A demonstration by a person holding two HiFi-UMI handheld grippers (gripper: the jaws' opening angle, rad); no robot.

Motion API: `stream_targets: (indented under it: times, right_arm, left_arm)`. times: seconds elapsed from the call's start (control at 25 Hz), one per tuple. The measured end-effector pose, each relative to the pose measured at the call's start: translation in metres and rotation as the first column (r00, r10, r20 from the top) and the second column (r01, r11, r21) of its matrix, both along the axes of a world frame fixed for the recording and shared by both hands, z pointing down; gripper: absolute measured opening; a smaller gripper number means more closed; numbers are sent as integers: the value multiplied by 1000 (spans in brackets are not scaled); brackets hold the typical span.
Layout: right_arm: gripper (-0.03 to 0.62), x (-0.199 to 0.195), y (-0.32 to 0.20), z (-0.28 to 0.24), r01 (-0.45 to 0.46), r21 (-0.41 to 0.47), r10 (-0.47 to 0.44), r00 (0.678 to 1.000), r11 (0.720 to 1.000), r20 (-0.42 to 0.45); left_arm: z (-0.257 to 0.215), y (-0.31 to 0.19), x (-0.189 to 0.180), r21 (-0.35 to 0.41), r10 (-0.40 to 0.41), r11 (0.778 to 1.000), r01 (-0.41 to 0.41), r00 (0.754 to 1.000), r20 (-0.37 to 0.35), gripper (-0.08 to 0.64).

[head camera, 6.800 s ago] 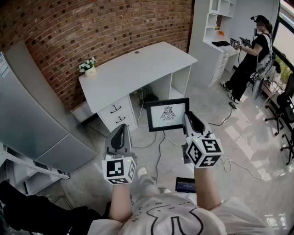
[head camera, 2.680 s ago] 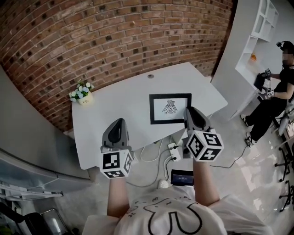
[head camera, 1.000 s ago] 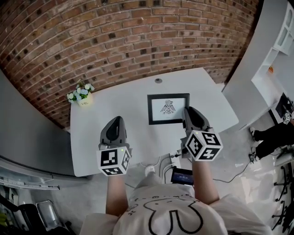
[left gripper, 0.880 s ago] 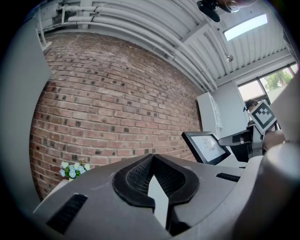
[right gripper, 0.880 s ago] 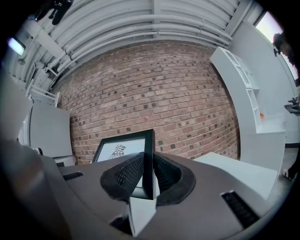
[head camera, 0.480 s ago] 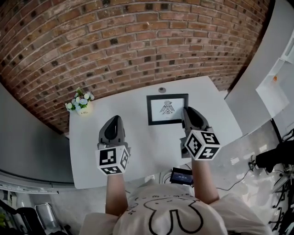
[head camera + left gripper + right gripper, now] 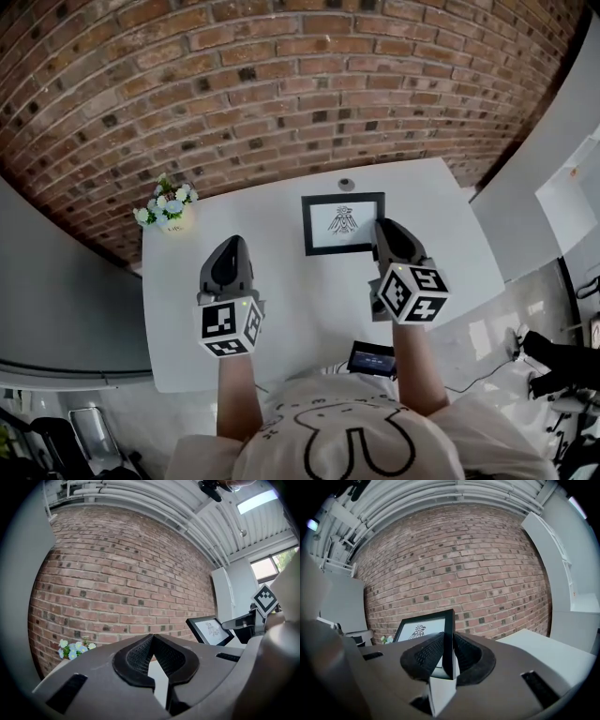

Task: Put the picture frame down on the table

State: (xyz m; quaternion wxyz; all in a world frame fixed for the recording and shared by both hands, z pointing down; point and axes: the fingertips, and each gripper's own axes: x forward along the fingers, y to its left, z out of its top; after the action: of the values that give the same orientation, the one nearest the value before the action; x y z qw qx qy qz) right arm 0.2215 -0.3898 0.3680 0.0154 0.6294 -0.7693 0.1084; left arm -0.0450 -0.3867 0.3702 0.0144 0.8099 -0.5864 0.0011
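Observation:
A black picture frame [image 7: 343, 223] with a small bird drawing hangs above the white table [image 7: 281, 272], near its far middle. My right gripper [image 7: 383, 232] is shut on the frame's right edge; in the right gripper view the frame [image 7: 423, 631] stands upright, pinched between the two pads. The left gripper view shows the same frame [image 7: 211, 630] off to the right. My left gripper [image 7: 231, 255] hovers over the table's left half, shut and empty, its pads meeting at the tips [image 7: 153, 639].
A small pot of white and blue flowers [image 7: 168, 211] stands at the table's far left corner. A brick wall [image 7: 281, 84] rises right behind the table. A round cable hole [image 7: 346, 185] sits at the far edge. A dark tablet [image 7: 372, 358] lies below the near edge.
I have walked from the room's middle up to the table with the frame held in my right gripper. Over the last second the table has slid slightly nearer; both grippers keep their pose.

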Motion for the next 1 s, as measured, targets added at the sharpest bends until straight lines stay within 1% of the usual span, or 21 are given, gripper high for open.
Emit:
stream_targets:
  times: [0.28, 0.56, 0.76, 1.0]
  right_arm:
    - [67, -22, -31, 26, 35, -59, -36, 999, 998, -21]
    - [67, -41, -48, 56, 90, -142, -98, 994, 986, -47]
    - [67, -41, -56, 85, 103, -211, -111, 993, 972, -27]
    - [67, -42, -63, 126, 122, -299, -130, 992, 946, -6]
  left_arm:
    - [28, -20, -23, -48, -28, 999, 27, 999, -21, 12]
    - [53, -35, -29, -103, -39, 994, 36, 999, -31, 12]
    - [80, -40, -27, -158, -49, 986, 43, 998, -34, 12]
    - [112, -42, -29, -222, -80, 973, 68, 996, -46, 12]
